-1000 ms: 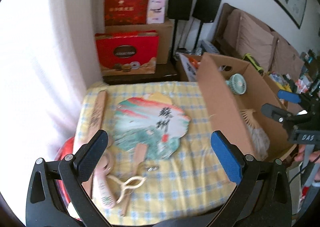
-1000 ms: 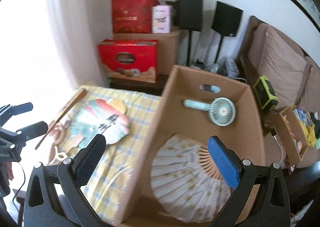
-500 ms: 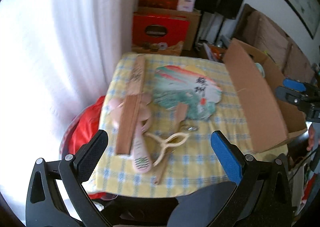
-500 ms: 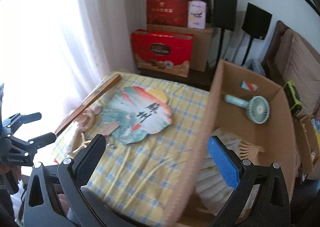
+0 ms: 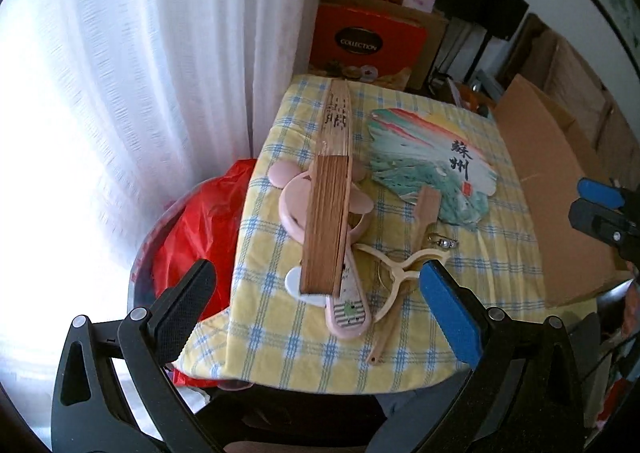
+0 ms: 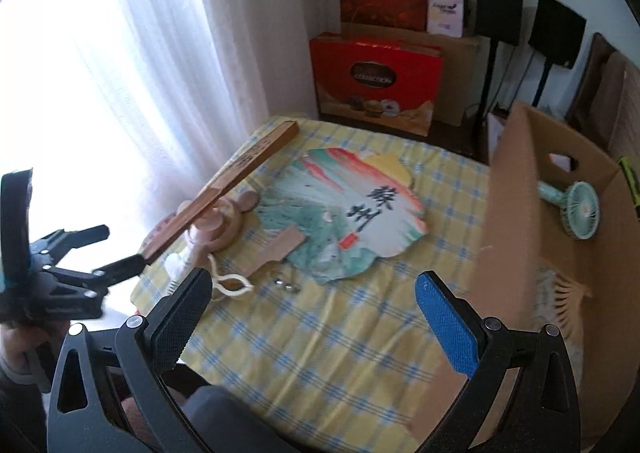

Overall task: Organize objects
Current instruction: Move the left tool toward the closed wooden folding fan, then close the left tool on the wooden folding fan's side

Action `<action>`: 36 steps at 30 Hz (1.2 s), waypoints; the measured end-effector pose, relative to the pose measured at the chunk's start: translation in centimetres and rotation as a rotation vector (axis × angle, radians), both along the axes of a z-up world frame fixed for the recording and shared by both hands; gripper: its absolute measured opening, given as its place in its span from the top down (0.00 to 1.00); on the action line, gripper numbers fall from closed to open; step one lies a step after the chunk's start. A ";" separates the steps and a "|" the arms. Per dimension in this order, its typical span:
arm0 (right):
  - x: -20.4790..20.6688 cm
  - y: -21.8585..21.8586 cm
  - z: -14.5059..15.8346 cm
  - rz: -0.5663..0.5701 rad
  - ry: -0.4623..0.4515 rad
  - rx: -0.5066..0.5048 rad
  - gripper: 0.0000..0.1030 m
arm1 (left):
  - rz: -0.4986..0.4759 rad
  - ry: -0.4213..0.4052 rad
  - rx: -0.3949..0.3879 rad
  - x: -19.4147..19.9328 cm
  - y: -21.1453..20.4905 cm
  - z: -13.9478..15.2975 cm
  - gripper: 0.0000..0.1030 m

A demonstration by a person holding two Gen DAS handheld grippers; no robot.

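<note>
A folded wooden fan (image 5: 332, 189) lies lengthwise on the yellow checked tablecloth (image 5: 472, 273), resting on a pink handheld fan (image 5: 294, 205). Beside them are a painted flat fan (image 5: 432, 161) with a wooden handle and a cream plastic loop (image 5: 400, 277). My left gripper (image 5: 316, 301) is open at the table's near edge, the folded fan's near end just ahead between its fingers. In the right wrist view my right gripper (image 6: 312, 309) is open above the tablecloth (image 6: 360, 333), with the painted fan (image 6: 352, 213) ahead and the left gripper (image 6: 100, 251) open by the folded fan (image 6: 232, 181).
An open cardboard box (image 6: 516, 213) stands at the table's right, holding a teal handheld fan (image 6: 580, 209) and a pale folding fan (image 6: 560, 289). A white curtain (image 5: 140, 93) hangs on the left. A red bag (image 5: 200, 229) sits below the table's left edge. Red gift boxes (image 6: 376, 81) stand behind.
Both views have swung left and pulled back. The left gripper now lines up with the folded fan's near end. The right gripper has moved from over the box to over the tablecloth.
</note>
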State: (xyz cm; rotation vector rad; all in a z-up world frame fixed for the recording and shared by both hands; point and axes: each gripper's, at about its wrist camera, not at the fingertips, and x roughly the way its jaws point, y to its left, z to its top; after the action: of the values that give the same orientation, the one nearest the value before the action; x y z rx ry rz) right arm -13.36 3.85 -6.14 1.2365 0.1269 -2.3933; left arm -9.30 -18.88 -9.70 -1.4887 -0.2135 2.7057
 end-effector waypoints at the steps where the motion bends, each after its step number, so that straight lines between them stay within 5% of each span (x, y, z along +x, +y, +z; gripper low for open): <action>1: -0.2 -0.3 -0.2 0.004 -0.013 -0.012 0.01 | -0.003 -0.008 0.004 -0.5 0.1 -0.3 0.02; 4: -1.2 -1.4 -0.9 0.010 -0.063 -0.050 0.01 | 0.001 -0.035 0.017 -1.7 0.1 -1.1 0.12; 15: -7.7 -6.5 -3.5 0.002 -0.190 -0.144 0.12 | -0.017 -0.080 0.034 -3.2 0.0 -2.5 0.17; 19: -10.6 -8.8 -4.9 -0.006 -0.242 -0.140 0.17 | -0.013 -0.106 0.033 -3.6 -0.2 -3.1 0.30; 26: -13.7 -11.1 -7.5 -0.030 -0.322 -0.171 0.23 | -0.012 -0.109 0.050 -3.9 -0.6 -3.4 0.31; 36: -15.9 -12.6 -11.1 -0.074 -0.444 -0.283 0.50 | -0.057 -0.148 0.048 -4.8 0.2 -4.5 0.63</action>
State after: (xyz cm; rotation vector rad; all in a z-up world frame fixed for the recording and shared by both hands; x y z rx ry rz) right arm -29.26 -8.72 -17.24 1.6095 -0.3848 -2.0418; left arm -14.07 -18.69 -14.20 -1.6560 -0.2353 2.5300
